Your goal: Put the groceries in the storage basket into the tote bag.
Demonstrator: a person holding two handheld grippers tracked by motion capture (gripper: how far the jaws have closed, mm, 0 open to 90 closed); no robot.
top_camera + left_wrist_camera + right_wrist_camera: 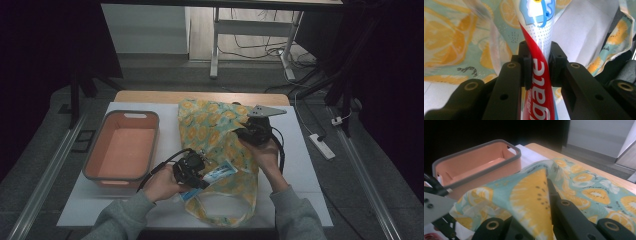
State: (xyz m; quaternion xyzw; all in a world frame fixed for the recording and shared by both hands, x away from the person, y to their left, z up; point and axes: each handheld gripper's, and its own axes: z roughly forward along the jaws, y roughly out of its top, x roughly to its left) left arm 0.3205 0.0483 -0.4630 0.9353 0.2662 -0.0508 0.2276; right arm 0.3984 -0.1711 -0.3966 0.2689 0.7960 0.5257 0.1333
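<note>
Teal bag (215,131) w/ yellow citrus print; red-white-blue tube (537,57); salmon bin (122,150), grey rim.

You work at a white tabletop (310,165) with a wooden edge (200,96) along its far side. Grey floor (380,165) surrounds you, with metal rails (45,175) running along either side. Ahead of you stands a white-legged desk (216,45) with loose cables (260,50) beneath it. A white power strip (322,146) lies to your right. Dark curtains (45,45) close in both sides, and the light is dim.
</note>
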